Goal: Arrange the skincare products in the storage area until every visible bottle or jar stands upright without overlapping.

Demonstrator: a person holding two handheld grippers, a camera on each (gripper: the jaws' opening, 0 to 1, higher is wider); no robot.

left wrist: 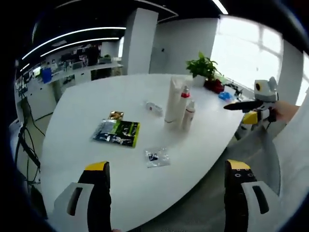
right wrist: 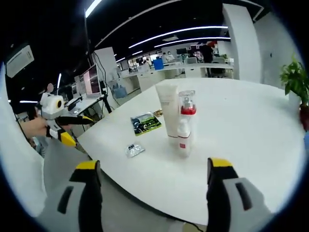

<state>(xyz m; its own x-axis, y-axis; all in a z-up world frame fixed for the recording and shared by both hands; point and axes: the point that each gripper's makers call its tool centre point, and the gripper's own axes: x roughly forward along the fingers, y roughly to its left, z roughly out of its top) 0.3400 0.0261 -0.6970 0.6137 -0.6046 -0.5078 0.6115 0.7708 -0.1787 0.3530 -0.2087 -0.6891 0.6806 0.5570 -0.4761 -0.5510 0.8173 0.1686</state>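
Partly overlapping at frame centre, a white tube (right wrist: 169, 108) and two bottles (right wrist: 184, 123) stand upright on the table (right wrist: 251, 125). Both claws, left (left wrist: 166, 193) and right (right wrist: 153, 193), are released, off the near table edge.

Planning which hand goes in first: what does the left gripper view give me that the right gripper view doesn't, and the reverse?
Left gripper view adds a small clear bottle lying flat near the standing group, plus the right gripper off to one side. Right gripper view adds the left gripper and a monitor beyond it. Shared: white tube, red-capped bottle and small white bottle, all upright and bunched; green packet; small clear bag; plant.
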